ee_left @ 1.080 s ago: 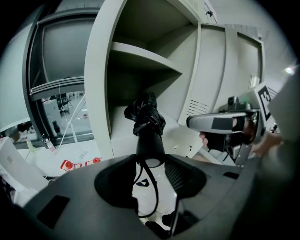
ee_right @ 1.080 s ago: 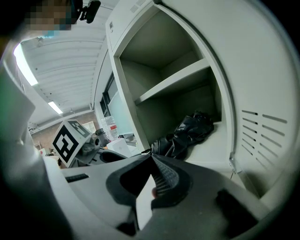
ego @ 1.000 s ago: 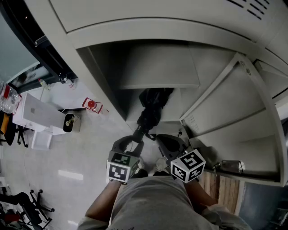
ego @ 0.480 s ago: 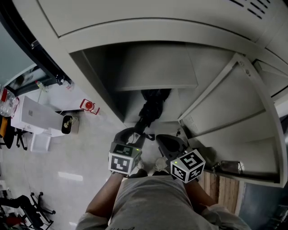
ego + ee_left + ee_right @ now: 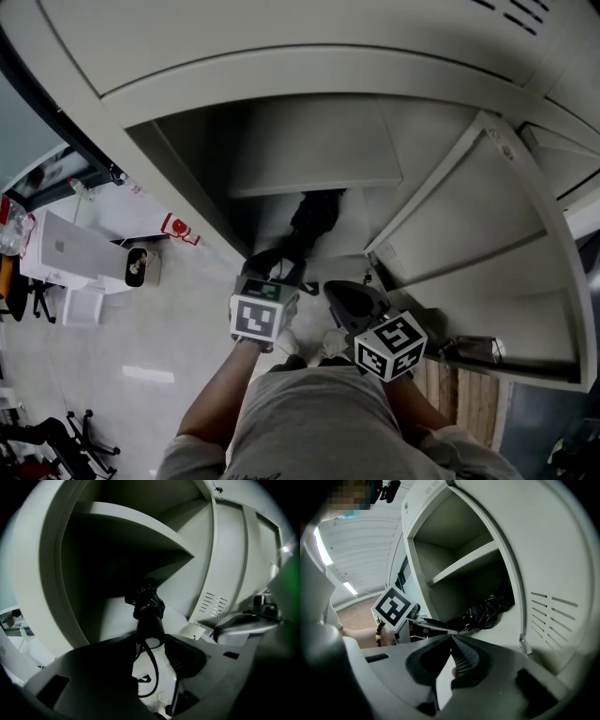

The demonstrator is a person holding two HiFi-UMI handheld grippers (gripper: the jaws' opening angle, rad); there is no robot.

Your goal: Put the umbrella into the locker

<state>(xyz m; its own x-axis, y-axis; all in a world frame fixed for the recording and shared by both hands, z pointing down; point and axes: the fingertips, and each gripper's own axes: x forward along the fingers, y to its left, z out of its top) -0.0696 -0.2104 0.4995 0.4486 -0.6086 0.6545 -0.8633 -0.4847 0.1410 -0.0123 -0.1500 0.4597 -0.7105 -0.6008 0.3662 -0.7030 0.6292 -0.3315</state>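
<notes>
Head view: umbrella [image 5: 314, 220] tip-first into locker [image 5: 319, 150]

Dim, fisheye-warped views with black corners; the locker [image 5: 319, 159] interior sinks into shadow, while ceiling lights [image 5: 349, 588] glow outside.

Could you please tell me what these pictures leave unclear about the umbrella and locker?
Head view: umbrella tip lost in shadow under the shelf.
Left gripper view: locker back wall, too dark.
Right gripper view: umbrella handle, hidden behind the left gripper.
</notes>
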